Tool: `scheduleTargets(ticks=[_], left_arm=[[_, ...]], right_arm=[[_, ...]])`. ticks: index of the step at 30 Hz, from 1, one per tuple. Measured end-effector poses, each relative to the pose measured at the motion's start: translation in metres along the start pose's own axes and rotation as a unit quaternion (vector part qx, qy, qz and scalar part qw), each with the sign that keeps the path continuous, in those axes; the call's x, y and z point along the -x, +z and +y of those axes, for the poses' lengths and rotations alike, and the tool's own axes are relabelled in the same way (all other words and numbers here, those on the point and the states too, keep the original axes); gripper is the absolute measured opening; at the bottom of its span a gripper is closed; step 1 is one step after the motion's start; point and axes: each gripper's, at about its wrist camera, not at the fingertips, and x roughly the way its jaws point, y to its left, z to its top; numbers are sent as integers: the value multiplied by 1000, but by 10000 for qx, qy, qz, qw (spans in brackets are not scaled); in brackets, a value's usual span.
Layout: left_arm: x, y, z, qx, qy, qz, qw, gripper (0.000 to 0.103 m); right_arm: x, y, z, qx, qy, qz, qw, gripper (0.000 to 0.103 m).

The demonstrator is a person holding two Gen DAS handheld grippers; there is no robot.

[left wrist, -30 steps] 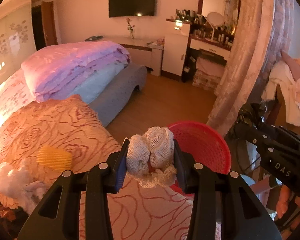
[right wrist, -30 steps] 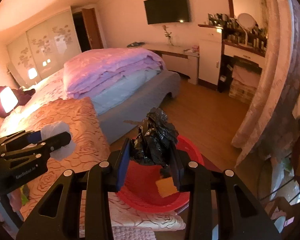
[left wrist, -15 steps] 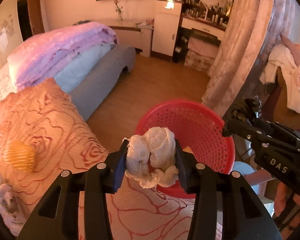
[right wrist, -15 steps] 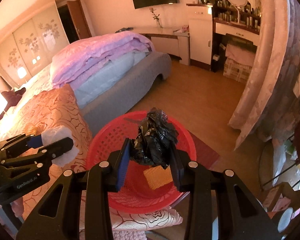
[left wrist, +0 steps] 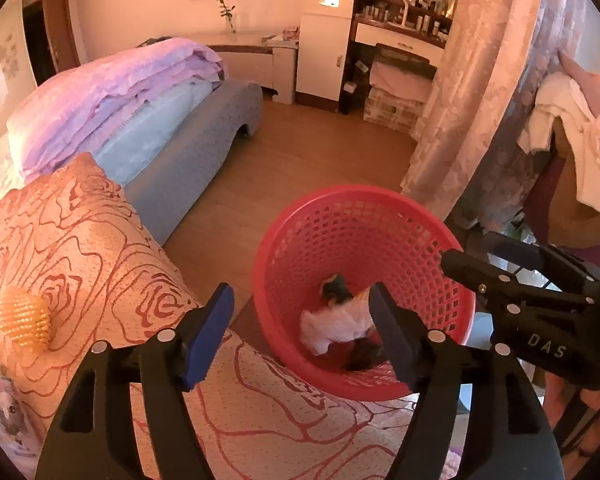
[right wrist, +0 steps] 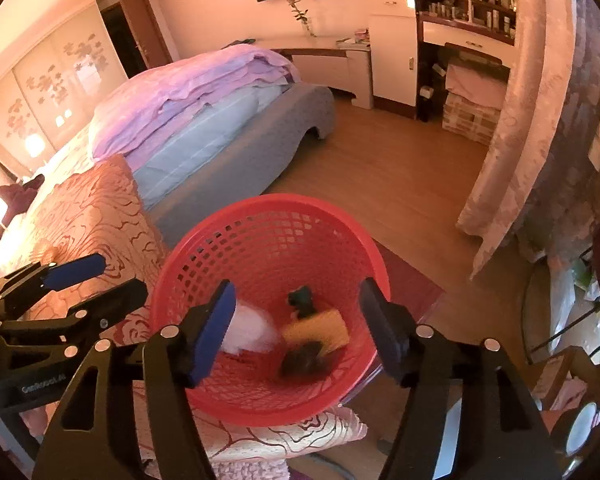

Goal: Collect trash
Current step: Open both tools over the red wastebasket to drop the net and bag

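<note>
"DAS" stood on the right tongs (left wrist: pixel 496 264); "GenRobot.AI" stood, small and blurred, on the left tongs (right wrist: pixel 100 276).

One red basket (right wrist: pixel 268 216) holds four trash pieces; one yellow mesh ball (left wrist: pixel 22 320) lies outside.

At left of frame, the rose-patterned bedspread (left wrist: pixel 100 264) carries a yellow foam net (left wrist: pixel 22 320); lower centre, the red basket (left wrist: pixel 412 236) rests against its edge.

Both grippers (left wrist: pixel 302 336) (right wrist: pixel 298 326) — jaws opening, empty
</note>
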Motion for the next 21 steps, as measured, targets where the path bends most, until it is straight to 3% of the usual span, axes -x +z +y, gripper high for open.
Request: scheduleTargets(ticks=[15,21], left_arm=[[36,-8,26,444,191,-329,9983,74],[55,-17,33,562,292,-484,9968,74]], right_arm=[[19,0,9,99,-122,-321,9994,64],[32,-1,18,163,-13,-489,9987,70]])
